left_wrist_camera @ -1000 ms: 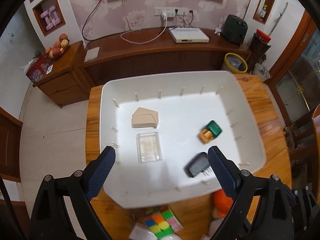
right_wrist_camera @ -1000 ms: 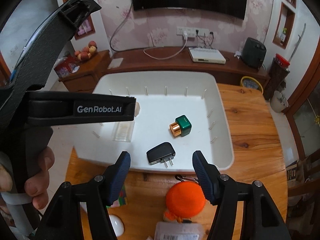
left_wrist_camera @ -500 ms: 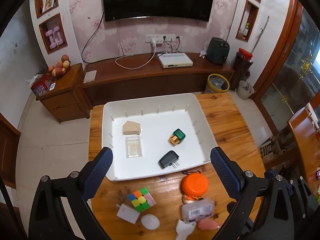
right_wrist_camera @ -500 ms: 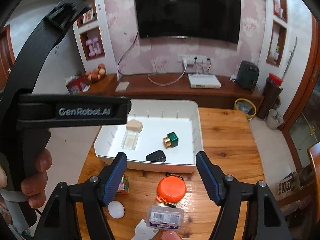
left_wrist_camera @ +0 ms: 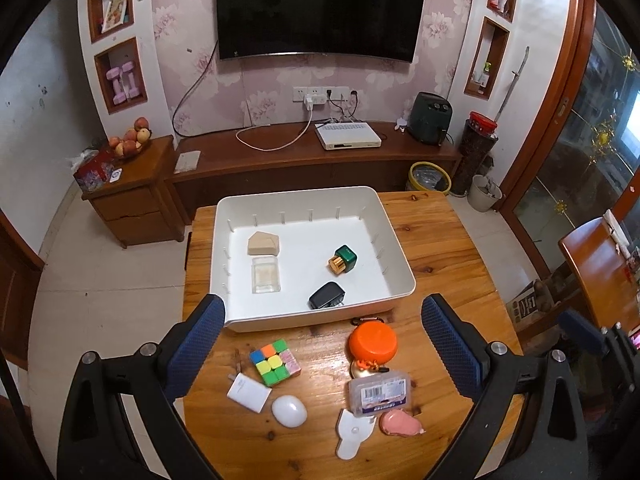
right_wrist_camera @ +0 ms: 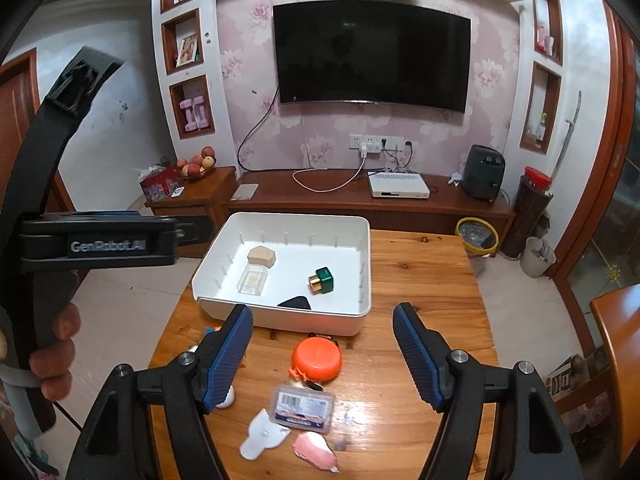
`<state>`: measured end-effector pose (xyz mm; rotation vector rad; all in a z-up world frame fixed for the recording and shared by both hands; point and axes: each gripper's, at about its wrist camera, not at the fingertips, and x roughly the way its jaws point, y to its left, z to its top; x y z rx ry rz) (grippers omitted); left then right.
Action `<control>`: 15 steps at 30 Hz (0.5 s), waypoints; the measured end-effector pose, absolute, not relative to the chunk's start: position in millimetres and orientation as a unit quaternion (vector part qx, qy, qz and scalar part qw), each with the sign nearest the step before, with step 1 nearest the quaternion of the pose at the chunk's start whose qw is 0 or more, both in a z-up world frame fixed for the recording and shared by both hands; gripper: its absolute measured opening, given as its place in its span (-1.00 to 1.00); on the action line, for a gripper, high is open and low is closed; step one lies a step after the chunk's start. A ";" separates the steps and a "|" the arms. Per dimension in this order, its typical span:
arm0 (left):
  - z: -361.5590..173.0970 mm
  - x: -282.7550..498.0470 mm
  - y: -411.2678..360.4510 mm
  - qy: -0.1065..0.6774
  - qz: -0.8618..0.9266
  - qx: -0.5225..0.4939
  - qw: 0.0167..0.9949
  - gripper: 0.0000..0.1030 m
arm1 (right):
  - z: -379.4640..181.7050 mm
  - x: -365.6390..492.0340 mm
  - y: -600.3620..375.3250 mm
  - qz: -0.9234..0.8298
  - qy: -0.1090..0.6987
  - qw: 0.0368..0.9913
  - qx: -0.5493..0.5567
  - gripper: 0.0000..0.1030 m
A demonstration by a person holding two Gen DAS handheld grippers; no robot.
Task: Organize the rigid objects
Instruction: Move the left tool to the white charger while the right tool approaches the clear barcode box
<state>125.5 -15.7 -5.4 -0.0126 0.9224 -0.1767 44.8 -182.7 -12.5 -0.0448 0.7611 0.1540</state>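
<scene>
Both grippers hover empty above the wooden table [left_wrist_camera: 440,240]. The left gripper [left_wrist_camera: 322,346] has its blue fingers [left_wrist_camera: 196,344] spread wide; the right gripper [right_wrist_camera: 322,356] is partly spread. Between and below the fingers lies a clear barcoded case [left_wrist_camera: 379,395], long axis running left to right, touching an orange disc [left_wrist_camera: 373,345]. Just beyond sits the white bin [left_wrist_camera: 400,264]. Judging by the crowding, a grab could knock its neighbours.

Left gripper [left_wrist_camera: 322,344] wide open, empty; right gripper [right_wrist_camera: 323,354] open, empty.
</scene>
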 end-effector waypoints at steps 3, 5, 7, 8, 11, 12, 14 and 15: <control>-7.9 113.4 -13.0 0.435 -0.079 0.004 0.897 0.97 | -13.8 34.8 -189.1 0.071 0.366 0.928 -0.027 0.46; -10.5 106.2 -10.9 0.430 -0.074 0.013 0.900 0.97 | -16.3 29.8 -193.2 0.072 0.362 0.929 -0.030 0.47; -14.2 100.3 -9.6 0.427 -0.071 0.021 0.901 0.97 | -19.8 26.9 -195.5 0.073 0.360 0.929 -0.033 0.47; -16.7 97.0 -9.1 0.427 -0.071 0.024 0.901 0.97 | -21.9 25.3 -195.9 0.075 0.360 0.929 -0.033 0.47; -28.1 86.9 -7.7 0.429 -0.067 0.035 0.900 0.97 | -30.1 20.3 -196.4 0.080 0.359 0.929 -0.035 0.47; -31.5 85.2 -7.5 0.429 -0.066 0.039 0.900 0.97 | -34.2 18.5 -196.3 0.081 0.361 0.928 -0.036 0.47; -40.8 82.9 -4.8 0.435 -0.063 0.045 0.897 0.97 | -44.1 17.1 -194.8 0.083 0.370 0.925 -0.037 0.47; -48.1 83.3 -2.4 0.444 -0.060 0.046 0.893 0.97 | -50.0 16.5 -193.5 0.084 0.376 0.922 -0.039 0.47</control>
